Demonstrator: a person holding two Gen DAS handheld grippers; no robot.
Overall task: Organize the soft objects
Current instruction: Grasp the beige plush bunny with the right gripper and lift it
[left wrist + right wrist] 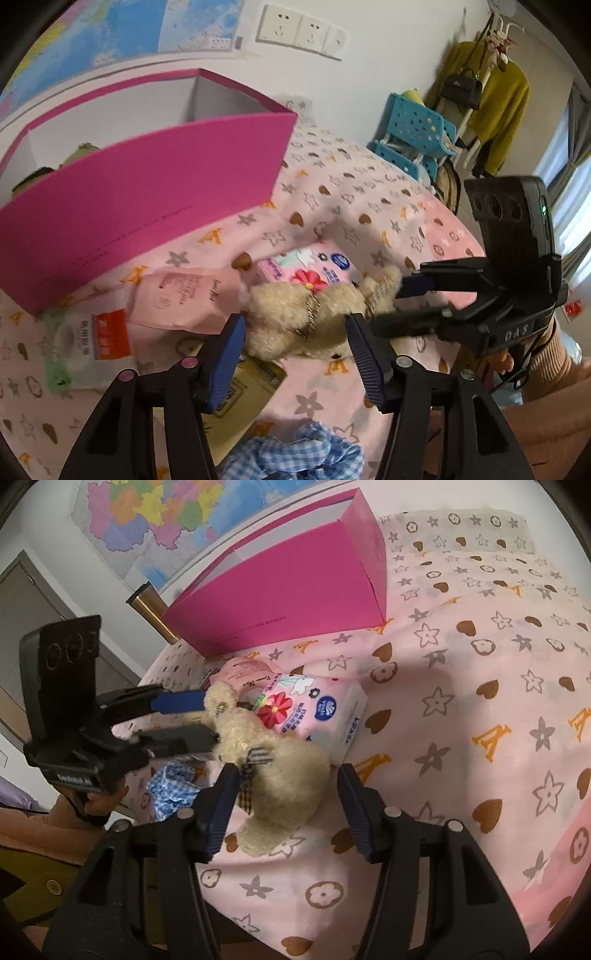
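Pink box (147,206) stands open at far left on the patterned pink bedsheet (480,664). In front of it lie a green wipes pack (74,350), then a pink pouch (184,295). Left tongs (295,343) open astride the plush bear (306,317), not visibly pressing it. Tissue pack (314,709) touches the bear. Right tongs (284,794) open around its other end.

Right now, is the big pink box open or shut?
Open. The pink box has no lid on top: the left wrist view looks over its front wall onto the white inner walls and something greenish inside.
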